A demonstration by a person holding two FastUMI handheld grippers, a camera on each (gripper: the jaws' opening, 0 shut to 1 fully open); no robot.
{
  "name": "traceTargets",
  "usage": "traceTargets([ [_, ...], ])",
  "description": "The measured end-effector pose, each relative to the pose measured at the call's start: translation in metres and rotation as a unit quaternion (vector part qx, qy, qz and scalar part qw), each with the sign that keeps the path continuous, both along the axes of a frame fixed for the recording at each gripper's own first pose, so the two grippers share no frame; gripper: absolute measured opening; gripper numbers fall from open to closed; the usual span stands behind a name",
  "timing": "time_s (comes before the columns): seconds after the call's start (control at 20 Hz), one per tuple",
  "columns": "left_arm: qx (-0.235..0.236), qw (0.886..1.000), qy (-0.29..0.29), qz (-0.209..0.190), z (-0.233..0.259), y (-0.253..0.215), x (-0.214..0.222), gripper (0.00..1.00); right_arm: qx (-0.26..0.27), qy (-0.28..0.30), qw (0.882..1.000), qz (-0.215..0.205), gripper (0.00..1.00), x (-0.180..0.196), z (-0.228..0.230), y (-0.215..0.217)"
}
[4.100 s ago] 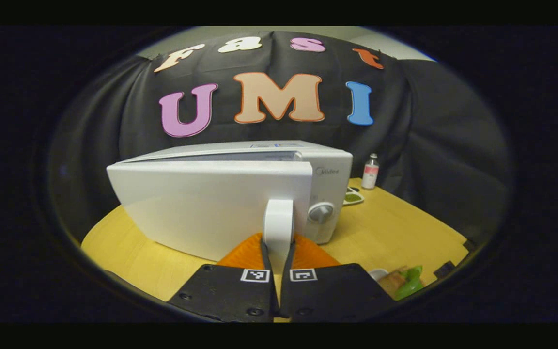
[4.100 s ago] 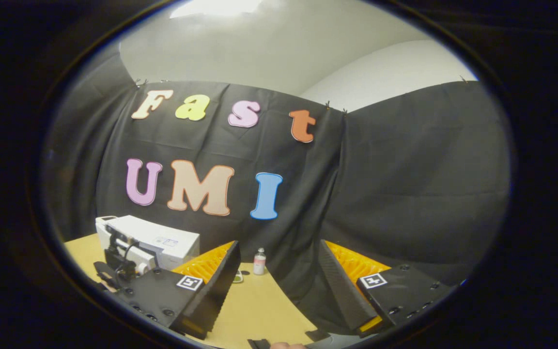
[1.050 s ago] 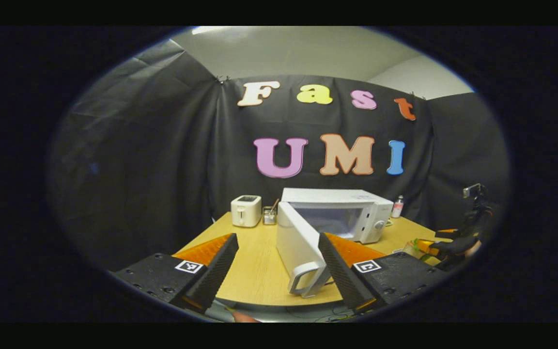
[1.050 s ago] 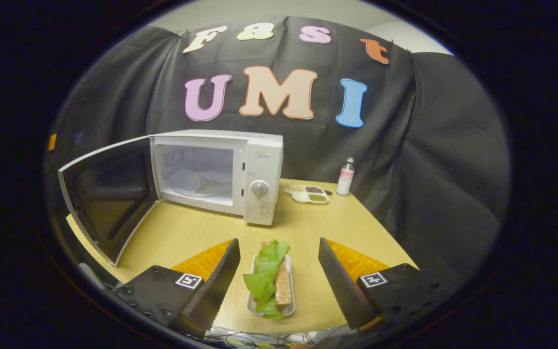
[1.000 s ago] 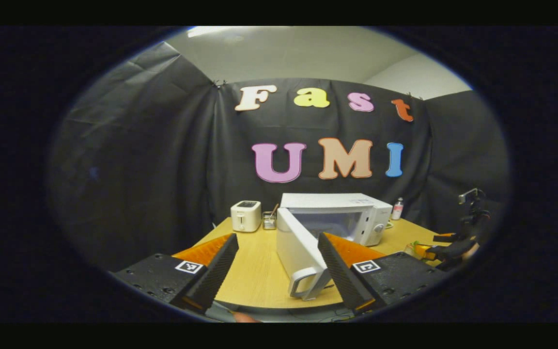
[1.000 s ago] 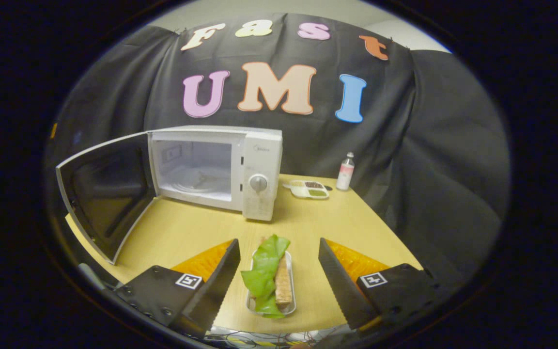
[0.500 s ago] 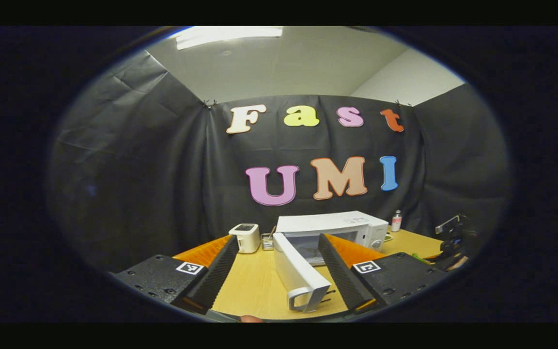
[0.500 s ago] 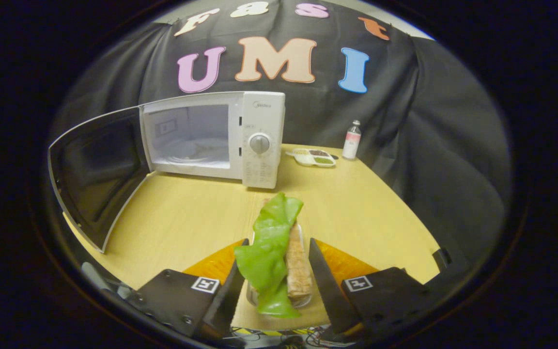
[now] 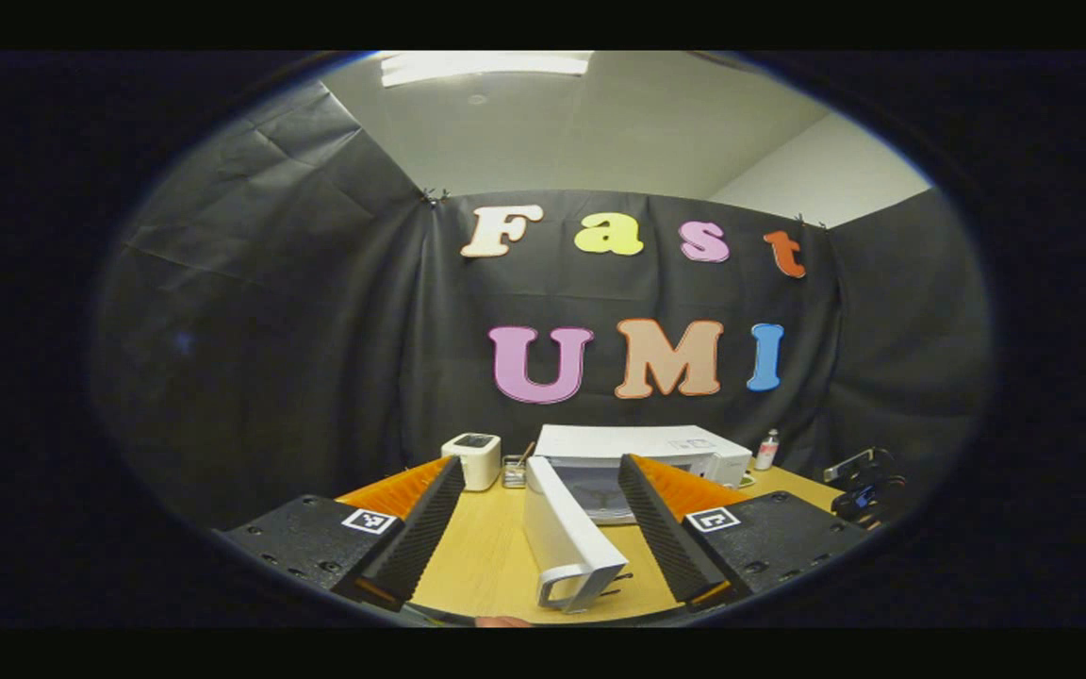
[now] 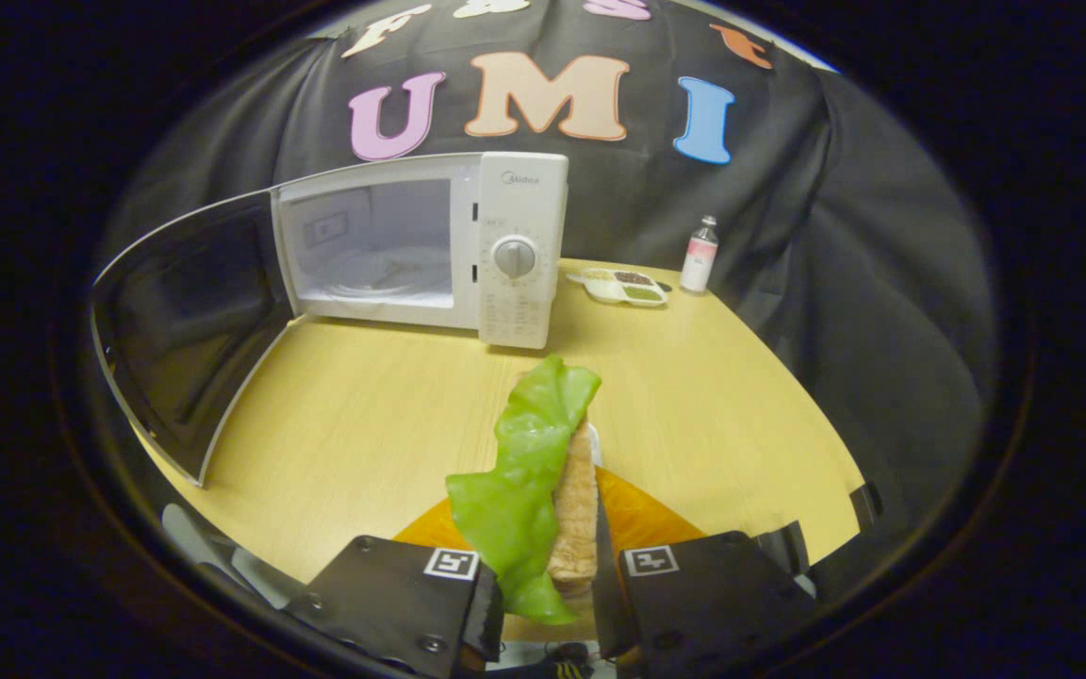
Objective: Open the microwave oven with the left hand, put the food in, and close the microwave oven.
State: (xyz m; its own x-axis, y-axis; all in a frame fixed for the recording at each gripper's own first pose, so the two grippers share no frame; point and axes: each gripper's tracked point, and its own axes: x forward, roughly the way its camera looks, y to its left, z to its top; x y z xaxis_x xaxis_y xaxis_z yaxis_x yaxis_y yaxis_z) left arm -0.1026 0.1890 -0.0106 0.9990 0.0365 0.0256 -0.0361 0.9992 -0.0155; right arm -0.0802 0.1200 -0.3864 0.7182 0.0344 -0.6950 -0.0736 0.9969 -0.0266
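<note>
The food is a green lettuce leaf (image 10: 524,462) and a strip of bread (image 10: 577,509) on a small tray. My right gripper (image 10: 543,514) is shut on it at the table's near edge. Behind it stands the white microwave (image 10: 515,226) with its door (image 10: 185,330) swung wide to the left and its cavity bare. In the left gripper view my left gripper (image 9: 540,464) is open, holds nothing and sits back from the table. The microwave (image 9: 637,443), its door (image 9: 562,528) and the door handle (image 9: 567,589) lie in front of it.
On the wooden table (image 10: 364,424), a compartment dish (image 10: 628,286) and a small bottle (image 10: 699,255) sit right of the microwave. A white toaster (image 9: 472,460) and a small holder (image 9: 512,470) stand left of it. The other gripper (image 9: 863,486) is at far right.
My left gripper let go of the door handle and drew back, leaving the door wide open. My right gripper came down over the food and its fingers shut on it.
</note>
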Motion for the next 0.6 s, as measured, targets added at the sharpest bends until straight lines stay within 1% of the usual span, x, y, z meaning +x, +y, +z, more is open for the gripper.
traceTargets([
  [0.05, -0.003, 1.0, 0.002, 0.001, -0.001, -0.001, 0.0, 0.94, 0.0, 0.004, 1.0, -0.002, 0.39, -0.001, -0.001, 0.001],
  [0.15, -0.002, 1.0, 0.004, 0.002, -0.001, -0.001, 0.001, 0.95, 0.001, 0.009, 1.0, -0.009, 0.39, 0.001, -0.004, 0.001],
  [0.2, -0.002, 1.0, 0.003, 0.002, 0.001, -0.001, 0.001, 0.95, 0.001, 0.008, 1.0, -0.011, 0.44, 0.002, -0.002, 0.001],
  [0.3, -0.002, 1.0, 0.001, 0.0, 0.001, -0.002, 0.0, 0.95, 0.005, 0.007, 1.0, -0.016, 0.34, 0.002, 0.006, 0.0],
  [0.35, -0.003, 1.0, -0.001, 0.001, 0.002, -0.001, -0.001, 0.95, 0.008, -0.002, 1.0, -0.019, 0.29, 0.007, 0.013, -0.003],
  [0.4, -0.004, 1.0, 0.0, 0.002, 0.003, -0.001, -0.001, 0.95, 0.013, -0.012, 1.0, -0.021, 0.34, 0.014, 0.023, -0.006],
  [0.5, -0.007, 1.0, 0.0, 0.004, 0.003, -0.002, -0.001, 0.95, 0.025, -0.033, 0.999, -0.021, 0.34, 0.025, 0.046, -0.006],
  [0.55, -0.009, 1.0, 0.002, 0.002, 0.002, -0.003, 0.0, 0.95, 0.035, -0.042, 0.998, -0.02, 0.29, 0.029, 0.056, -0.004],
  [0.6, -0.011, 1.0, 0.003, -0.002, 0.003, -0.004, 0.0, 0.95, 0.047, -0.051, 0.997, -0.02, 0.29, 0.035, 0.068, 0.0],
])
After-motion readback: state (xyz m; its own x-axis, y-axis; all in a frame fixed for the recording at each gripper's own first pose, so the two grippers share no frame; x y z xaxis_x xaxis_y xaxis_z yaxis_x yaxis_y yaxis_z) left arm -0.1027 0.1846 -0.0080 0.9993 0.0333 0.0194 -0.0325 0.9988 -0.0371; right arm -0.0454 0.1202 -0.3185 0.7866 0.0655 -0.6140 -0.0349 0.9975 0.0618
